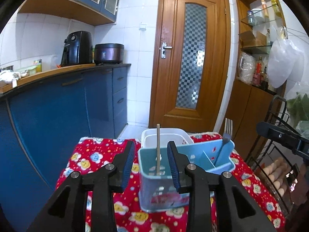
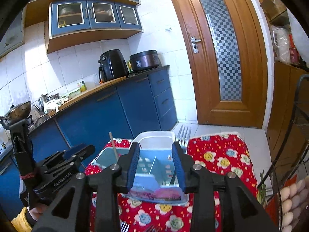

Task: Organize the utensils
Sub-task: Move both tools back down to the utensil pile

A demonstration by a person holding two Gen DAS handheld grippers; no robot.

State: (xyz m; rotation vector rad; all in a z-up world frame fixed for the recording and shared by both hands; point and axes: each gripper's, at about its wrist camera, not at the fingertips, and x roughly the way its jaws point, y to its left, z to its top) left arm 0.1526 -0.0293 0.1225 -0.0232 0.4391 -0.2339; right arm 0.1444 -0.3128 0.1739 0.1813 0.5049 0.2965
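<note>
A light-blue utensil holder (image 1: 154, 189) with compartments stands on a table under a red flowered cloth (image 1: 90, 160). A wooden chopstick (image 1: 158, 148) stands upright in its left compartment and a metal fork (image 1: 228, 129) in its right one. My left gripper (image 1: 151, 143) hovers open just before the holder; the chopstick shows between its blue pads untouched. In the right wrist view my right gripper (image 2: 155, 144) is open too, over the holder (image 2: 108, 155), with the fork (image 2: 184, 133) beyond its right finger and the chopstick (image 2: 114, 147) to the left. The left gripper (image 2: 81, 150) sits at left.
A white plastic container (image 1: 166, 135) stands right behind the holder. More forks (image 2: 125, 227) lie on the cloth at the near edge. A black wire rack (image 1: 278, 116) with eggs (image 1: 276, 174) is to the right. Blue kitchen cabinets (image 1: 58, 116) run along the left, and a wooden door (image 1: 191, 58) is behind.
</note>
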